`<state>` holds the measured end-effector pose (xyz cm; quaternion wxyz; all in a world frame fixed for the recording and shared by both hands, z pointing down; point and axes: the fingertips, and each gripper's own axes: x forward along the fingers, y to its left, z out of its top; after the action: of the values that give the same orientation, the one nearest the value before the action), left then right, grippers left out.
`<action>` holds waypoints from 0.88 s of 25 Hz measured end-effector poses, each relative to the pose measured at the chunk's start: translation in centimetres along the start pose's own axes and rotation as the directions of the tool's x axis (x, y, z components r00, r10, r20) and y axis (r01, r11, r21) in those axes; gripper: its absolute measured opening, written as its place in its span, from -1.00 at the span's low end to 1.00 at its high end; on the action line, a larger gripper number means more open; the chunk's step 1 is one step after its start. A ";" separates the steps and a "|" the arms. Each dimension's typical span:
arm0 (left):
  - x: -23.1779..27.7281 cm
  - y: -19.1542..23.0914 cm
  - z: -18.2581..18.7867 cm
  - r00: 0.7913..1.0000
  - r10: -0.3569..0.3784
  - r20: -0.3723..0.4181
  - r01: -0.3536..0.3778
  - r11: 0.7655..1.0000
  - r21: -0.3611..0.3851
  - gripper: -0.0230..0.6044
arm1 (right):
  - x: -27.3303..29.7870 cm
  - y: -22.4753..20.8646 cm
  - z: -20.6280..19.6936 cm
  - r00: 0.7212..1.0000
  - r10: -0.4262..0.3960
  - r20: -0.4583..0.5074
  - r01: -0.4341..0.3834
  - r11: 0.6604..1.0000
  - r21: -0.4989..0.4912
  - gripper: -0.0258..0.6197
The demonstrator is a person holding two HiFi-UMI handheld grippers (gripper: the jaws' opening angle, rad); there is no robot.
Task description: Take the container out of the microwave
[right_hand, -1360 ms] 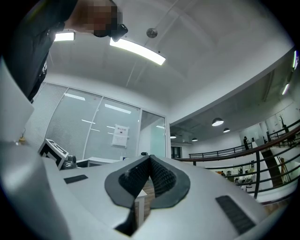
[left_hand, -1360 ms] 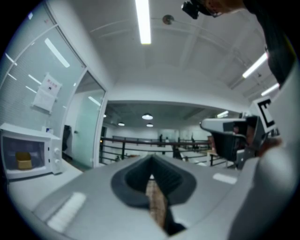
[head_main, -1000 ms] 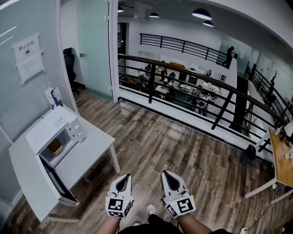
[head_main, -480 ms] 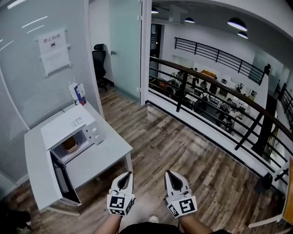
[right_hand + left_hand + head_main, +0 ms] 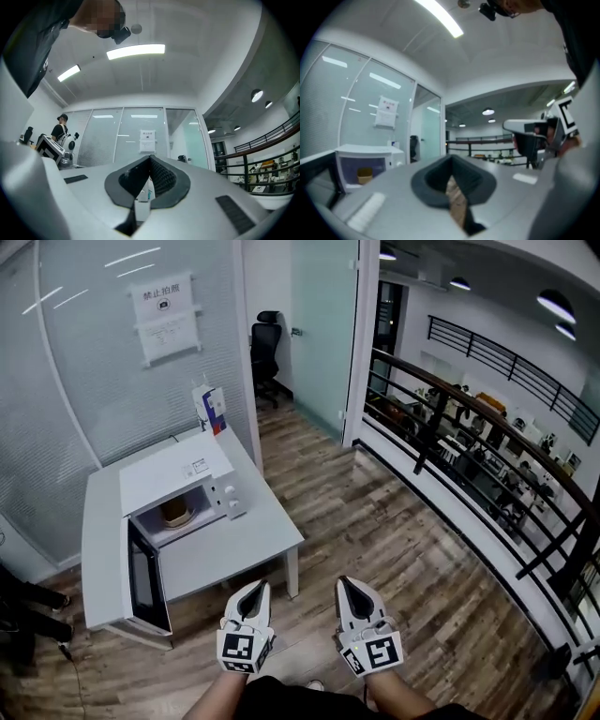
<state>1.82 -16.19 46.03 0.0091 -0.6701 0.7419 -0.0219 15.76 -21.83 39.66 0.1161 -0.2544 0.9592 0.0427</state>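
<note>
– Microwave (image 5: 178,479) and its white table (image 5: 246,549) have shifted right and nearer in the head view since a second ago. Grippers?
– Left gripper (image 5: 255,589): jaws fully together, nothing held. Right gripper (image 5: 347,585): same, closed and empty, just beside it.
– Container?
– Brown container (image 5: 174,513) sits inside the microwave, door (image 5: 148,576) swung open. Well apart from both grippers.
</note>
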 end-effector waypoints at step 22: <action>5.2 17.3 0.2 0.990 0.140 0.031 -0.140 0.990 -0.018 -0.91 | 22.0 9.5 -3.2 0.971 0.240 0.012 -0.240 0.970 0.032 -0.92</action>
<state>-15.89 -19.63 45.16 0.0173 -0.6167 0.7870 -0.0049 -8.15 -24.61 37.62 0.1183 -0.1346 0.9829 0.0415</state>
